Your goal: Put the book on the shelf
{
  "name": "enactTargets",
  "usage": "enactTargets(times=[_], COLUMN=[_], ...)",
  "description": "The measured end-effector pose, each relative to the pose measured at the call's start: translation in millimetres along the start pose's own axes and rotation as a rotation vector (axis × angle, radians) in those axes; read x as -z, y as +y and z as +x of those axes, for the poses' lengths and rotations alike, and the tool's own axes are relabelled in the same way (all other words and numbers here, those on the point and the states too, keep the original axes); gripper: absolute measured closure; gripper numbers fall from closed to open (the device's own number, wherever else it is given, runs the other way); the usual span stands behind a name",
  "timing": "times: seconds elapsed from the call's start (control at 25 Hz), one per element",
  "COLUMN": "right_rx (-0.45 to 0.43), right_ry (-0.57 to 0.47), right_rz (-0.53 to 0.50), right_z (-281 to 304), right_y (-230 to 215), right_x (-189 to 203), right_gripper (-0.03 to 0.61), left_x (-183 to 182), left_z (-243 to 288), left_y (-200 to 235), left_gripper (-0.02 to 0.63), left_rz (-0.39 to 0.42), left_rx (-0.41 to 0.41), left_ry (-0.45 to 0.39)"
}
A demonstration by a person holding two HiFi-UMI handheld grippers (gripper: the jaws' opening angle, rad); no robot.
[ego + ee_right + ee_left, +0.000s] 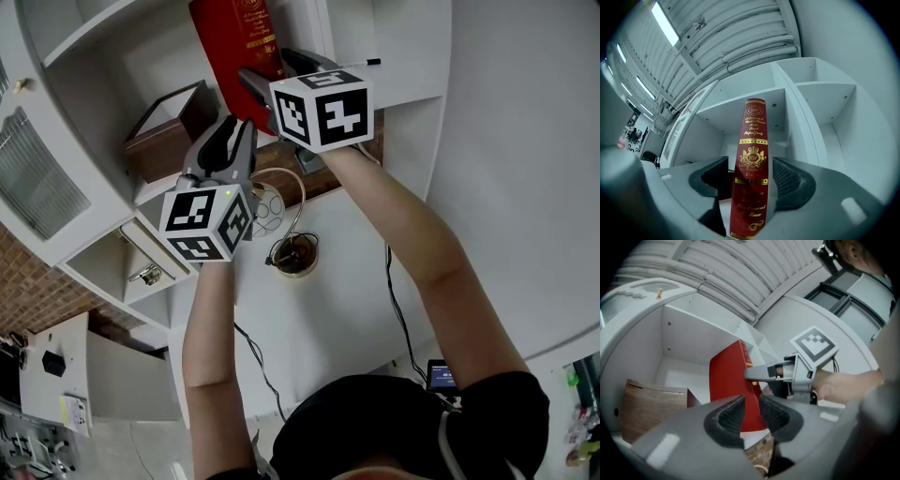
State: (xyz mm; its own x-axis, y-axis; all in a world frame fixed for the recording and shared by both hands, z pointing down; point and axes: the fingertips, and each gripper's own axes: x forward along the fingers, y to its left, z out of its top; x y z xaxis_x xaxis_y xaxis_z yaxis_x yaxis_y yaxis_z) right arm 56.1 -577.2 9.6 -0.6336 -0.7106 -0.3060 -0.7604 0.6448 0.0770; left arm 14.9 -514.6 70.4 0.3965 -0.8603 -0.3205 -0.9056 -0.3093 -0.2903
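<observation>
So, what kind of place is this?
Likely a lab or workshop set-up: a white shelving unit under a ribbed industrial ceiling with strip lights, black cables trailing across a white table.

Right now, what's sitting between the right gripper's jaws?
The red book, spine upright, stands between the jaws of the right gripper, a gap either side; the right gripper view shows it.

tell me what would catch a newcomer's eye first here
The red book with gold lettering stands upright in a white shelf compartment, between the right gripper's parted jaws. In the head view, black-and-white marker cubes top the left gripper and the right one, with a brown wooden box to the book's left.
</observation>
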Motion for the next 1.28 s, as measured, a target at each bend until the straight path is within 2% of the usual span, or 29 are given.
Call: enactTargets(times=[0.24, 0.48, 1.0, 1.28], right_rx=[0.0, 0.014, -0.009, -0.01], right_ry=[-0.043, -0.137, -0.158, -0.224], right_rz=[-0.014, -0.161, -0.11, -0.161], right_z=[-20, -45, -84, -108], right_y=[0, 11, 13, 29], right_x=[5, -2, 34, 43], right_gripper=[0.284, 0.319, 0.354, 0.378], left_x=[0, -1, 6, 17], left_z=[-3, -7, -24, -41], left_y=[-2, -9, -37, -46], left_gripper=[0.531, 0.531, 0.531, 0.546], left_rz=[0.003, 0.01, 0.025, 0.003], left_rx=[-0.02, -0.022, -0.038, -0.024], left_ry=[-0.009, -0.03, -0.069, -0.048])
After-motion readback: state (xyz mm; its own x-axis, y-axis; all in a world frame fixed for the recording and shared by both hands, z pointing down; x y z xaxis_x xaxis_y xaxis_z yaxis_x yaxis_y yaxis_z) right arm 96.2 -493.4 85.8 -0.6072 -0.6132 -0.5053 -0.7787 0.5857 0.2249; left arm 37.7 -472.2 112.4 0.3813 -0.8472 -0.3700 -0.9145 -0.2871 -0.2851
